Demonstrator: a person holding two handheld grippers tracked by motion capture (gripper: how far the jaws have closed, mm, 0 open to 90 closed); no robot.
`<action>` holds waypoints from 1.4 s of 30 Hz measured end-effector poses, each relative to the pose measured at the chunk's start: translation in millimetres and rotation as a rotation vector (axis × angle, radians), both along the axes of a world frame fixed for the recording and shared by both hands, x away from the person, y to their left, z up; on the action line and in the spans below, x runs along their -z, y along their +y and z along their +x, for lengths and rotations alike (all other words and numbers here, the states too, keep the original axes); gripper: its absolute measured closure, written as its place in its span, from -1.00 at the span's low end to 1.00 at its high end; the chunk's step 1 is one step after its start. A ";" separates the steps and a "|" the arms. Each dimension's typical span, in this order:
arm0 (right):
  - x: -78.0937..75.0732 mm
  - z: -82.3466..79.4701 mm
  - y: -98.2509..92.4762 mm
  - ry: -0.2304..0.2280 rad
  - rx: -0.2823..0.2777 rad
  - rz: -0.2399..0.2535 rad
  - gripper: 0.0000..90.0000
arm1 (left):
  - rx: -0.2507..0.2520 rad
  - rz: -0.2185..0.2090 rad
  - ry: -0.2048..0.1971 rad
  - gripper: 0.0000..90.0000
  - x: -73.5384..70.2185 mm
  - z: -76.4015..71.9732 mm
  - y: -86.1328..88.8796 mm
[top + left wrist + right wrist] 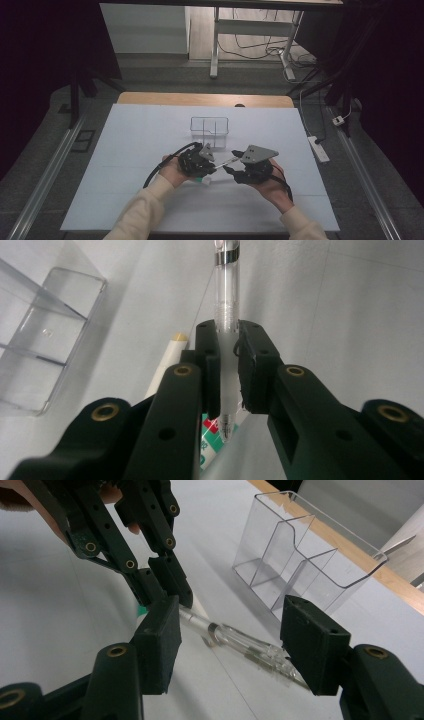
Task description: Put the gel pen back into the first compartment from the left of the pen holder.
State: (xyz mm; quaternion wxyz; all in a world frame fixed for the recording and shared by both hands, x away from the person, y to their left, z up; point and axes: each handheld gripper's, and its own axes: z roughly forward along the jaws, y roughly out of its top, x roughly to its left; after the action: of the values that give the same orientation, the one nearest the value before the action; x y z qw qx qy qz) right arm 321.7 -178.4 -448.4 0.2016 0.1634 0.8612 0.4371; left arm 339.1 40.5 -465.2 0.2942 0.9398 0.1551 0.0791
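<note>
Pen (pixel 235 639) sticks out long from my left claw (pixel 229 365), clenched on it, and runs between my right claw's (pixel 231 645) released jaws, lower middle.

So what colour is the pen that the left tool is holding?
The pen is clear with a silver band, best seen in the left gripper view.

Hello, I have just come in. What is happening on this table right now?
A person works at a white table with a gripper in each hand. The left gripper is shut on a clear pen, holding it near its tip end. The right gripper is open, its jaws standing on either side of the pen's other end without pressing it. A clear divided organizer stands empty just beyond the grippers. Another cream-coloured pen lies on the table under the left gripper.
</note>
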 end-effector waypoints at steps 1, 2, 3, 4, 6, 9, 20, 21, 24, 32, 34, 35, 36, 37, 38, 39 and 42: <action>-0.1 0.4 0.5 0.005 -0.001 -0.015 -0.09 | 0.002 0.001 0.001 0.77 0.2 -0.1 -0.8; 0.6 0.7 1.4 0.007 -0.006 -0.017 -0.09 | 0.002 0.001 0.001 0.77 0.2 -0.1 -0.8; 1.3 1.0 2.3 0.008 -0.010 -0.026 -0.09 | 0.006 0.003 0.001 0.77 0.5 -0.4 -2.5; 1.7 1.3 3.2 0.010 -0.015 -0.038 -0.09 | 0.006 0.003 0.001 0.77 0.5 -0.4 -2.5; 3.3 1.8 5.1 0.010 -0.024 -0.049 -0.09 | 0.015 0.011 0.002 0.77 1.0 -1.5 -5.3; 6.4 2.4 8.4 0.020 -0.035 -0.081 -0.08 | 0.023 0.017 0.001 0.77 0.8 -2.5 -6.9; 17.4 4.4 13.7 0.031 -0.059 -0.219 0.00 | 0.046 -0.009 0.019 0.77 -2.5 -3.1 -2.6; 18.5 4.1 14.2 0.029 -0.059 -0.229 0.01 | 0.047 -0.018 0.024 0.77 -3.2 -3.2 -1.8; 21.1 3.6 15.7 0.025 -0.068 -0.261 0.08 | 0.053 -0.043 0.036 0.77 -5.7 -3.8 0.4; 24.8 0.6 17.8 -0.017 -0.116 -0.336 0.43 | 0.081 -0.091 0.054 0.76 -11.9 -3.9 7.2; 26.3 -0.7 18.6 -0.032 -0.137 -0.351 0.49 | 0.083 -0.102 0.046 0.76 -12.4 -4.2 8.6; 26.6 -0.6 18.5 -0.033 -0.149 -0.359 0.52 | 0.083 -0.103 0.042 0.75 -12.5 -4.3 8.8; 27.0 -0.4 18.5 -0.033 -0.157 -0.362 0.55 | 0.076 -0.108 0.031 0.74 -12.2 -5.1 8.7; 27.8 -1.2 18.4 -0.032 -0.165 -0.367 0.58 | 0.071 -0.111 0.021 0.72 -11.9 -5.4 8.8; 28.4 -1.1 18.2 -0.040 -0.179 -0.372 0.61 | 0.072 -0.111 0.015 0.70 -11.8 -4.9 9.3; 28.7 -1.9 18.3 -0.036 -0.182 -0.375 0.64 | 0.062 -0.122 0.009 0.67 -11.8 -4.9 10.0; 29.6 -2.8 19.2 -0.033 -0.208 -0.359 0.69 | 0.026 -0.179 0.005 0.57 -12.9 -4.0 13.9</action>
State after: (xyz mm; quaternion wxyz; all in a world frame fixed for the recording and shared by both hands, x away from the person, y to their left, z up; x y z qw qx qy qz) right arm 318.9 -159.2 -478.1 0.1953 0.0280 0.9341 0.2975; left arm 335.1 54.4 -452.3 0.3777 0.9118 0.1499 0.0587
